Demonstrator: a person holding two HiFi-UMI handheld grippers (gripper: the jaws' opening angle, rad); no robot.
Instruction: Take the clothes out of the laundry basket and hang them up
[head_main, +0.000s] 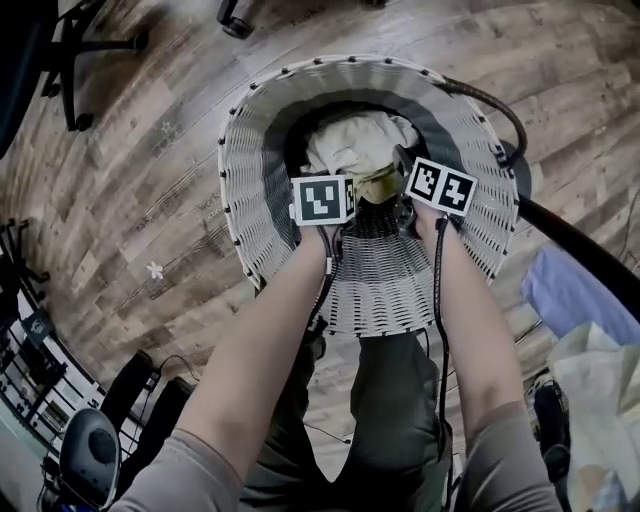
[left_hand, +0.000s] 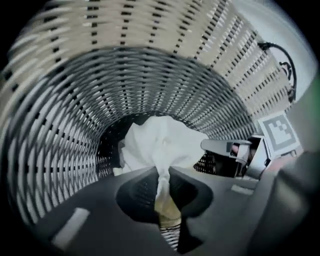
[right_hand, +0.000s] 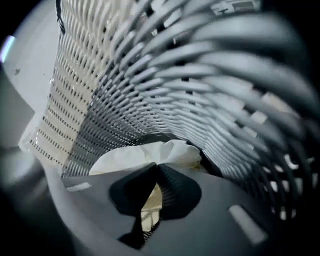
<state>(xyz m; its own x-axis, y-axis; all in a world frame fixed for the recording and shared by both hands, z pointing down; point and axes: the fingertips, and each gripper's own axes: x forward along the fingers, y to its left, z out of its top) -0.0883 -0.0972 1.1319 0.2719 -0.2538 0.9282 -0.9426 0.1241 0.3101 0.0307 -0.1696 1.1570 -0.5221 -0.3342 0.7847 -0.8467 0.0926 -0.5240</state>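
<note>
head view: the left gripper (head_main: 357, 195) and the right gripper (head_main: 402, 176) reach deep inside the laundry basket (head_main: 250, 215), at the cream garment (head_main: 350, 140) on its bottom.
left gripper view: the left gripper is clenched on a gathered fold of the garment.
right gripper view: the right gripper looks pinched on a thin fold. lift both evenly, straight up past the basket's rim.

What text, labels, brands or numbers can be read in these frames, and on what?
No readable text in any view.
The left marker cube and right marker cube: black-and-white square patterns only, no letters or digits.
On the white garment and the laundry basket: no tag, print or brand shows.
The pale mark on the wooden floor: too small to read as anything.
</note>
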